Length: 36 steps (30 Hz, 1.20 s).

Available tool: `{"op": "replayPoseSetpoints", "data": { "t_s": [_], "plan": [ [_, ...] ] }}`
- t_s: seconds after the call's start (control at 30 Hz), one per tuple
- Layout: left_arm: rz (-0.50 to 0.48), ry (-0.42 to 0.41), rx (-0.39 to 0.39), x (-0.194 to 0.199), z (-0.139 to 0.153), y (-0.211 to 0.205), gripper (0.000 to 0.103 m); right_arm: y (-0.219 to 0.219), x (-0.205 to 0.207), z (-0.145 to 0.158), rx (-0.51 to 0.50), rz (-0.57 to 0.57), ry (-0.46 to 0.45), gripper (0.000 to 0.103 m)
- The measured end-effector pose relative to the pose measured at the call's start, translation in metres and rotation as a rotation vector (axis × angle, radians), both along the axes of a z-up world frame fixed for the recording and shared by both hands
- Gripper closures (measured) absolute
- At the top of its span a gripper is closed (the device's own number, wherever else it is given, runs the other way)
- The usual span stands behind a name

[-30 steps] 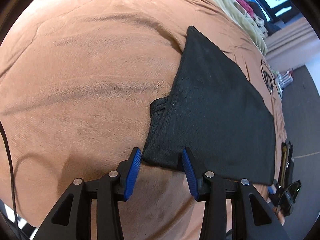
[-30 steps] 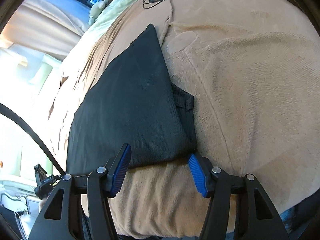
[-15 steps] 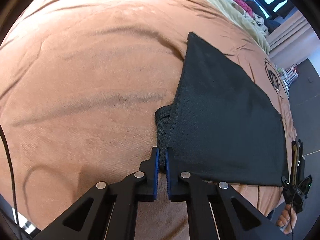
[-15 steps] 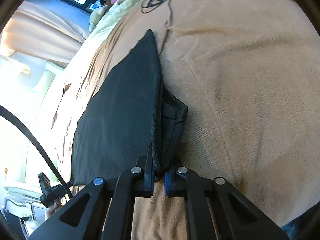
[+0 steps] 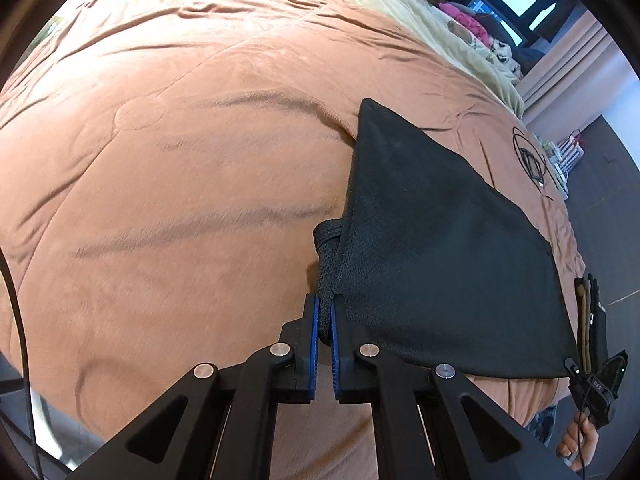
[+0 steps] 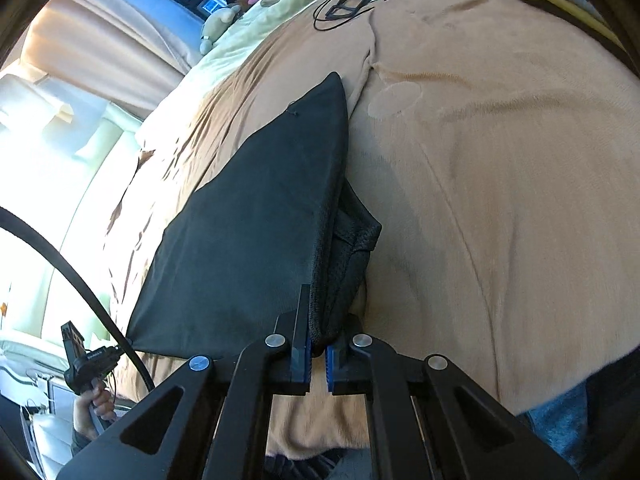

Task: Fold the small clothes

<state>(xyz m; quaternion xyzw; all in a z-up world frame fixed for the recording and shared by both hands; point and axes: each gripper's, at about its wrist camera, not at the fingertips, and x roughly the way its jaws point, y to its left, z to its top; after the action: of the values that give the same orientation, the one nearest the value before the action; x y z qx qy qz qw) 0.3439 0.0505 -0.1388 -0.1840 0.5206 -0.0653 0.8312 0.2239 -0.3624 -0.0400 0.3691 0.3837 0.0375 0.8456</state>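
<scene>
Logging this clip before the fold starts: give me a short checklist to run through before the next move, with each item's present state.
1. Left gripper shut on the black garment's near corner: ok.
2. Right gripper shut on its near corner: ok.
3. All layers caught in each grip: cannot tell.
4. Far half of garment lying flat on the brown blanket: ok.
5. Blanket beyond the garment free for folding: ok.
6. Black cable away from the garment: ok.

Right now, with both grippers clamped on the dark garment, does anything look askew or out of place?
One thing: a narrower under layer of the dark garment pokes out past the top layer's edge, so the layers aren't aligned. The left gripper and right gripper each pinch a near corner. Nothing looks damaged.
</scene>
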Motion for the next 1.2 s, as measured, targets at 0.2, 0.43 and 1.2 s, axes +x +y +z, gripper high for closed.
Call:
{"op": "replayPoseSetpoints", "data": {
  "t_s": [0.2, 0.43, 1.2],
  "plan": [
    [-0.003, -0.01, -0.017, -0.025, -0.002, 0.001, 0.098, 0.003, -0.017, 0.001, -0.025, 0.005, 0.004, 0.102],
    [-0.006, -0.033, -0.069, -0.044, -0.005, 0.003, 0.098, 0.01, -0.033, 0.011, -0.152, -0.048, 0.076, 0.088],
    [-0.009, -0.008, -0.186, -0.048, -0.028, 0.0, 0.078, 0.111, -0.003, 0.064, -0.289, 0.184, -0.045, 0.058]
  ]
}}
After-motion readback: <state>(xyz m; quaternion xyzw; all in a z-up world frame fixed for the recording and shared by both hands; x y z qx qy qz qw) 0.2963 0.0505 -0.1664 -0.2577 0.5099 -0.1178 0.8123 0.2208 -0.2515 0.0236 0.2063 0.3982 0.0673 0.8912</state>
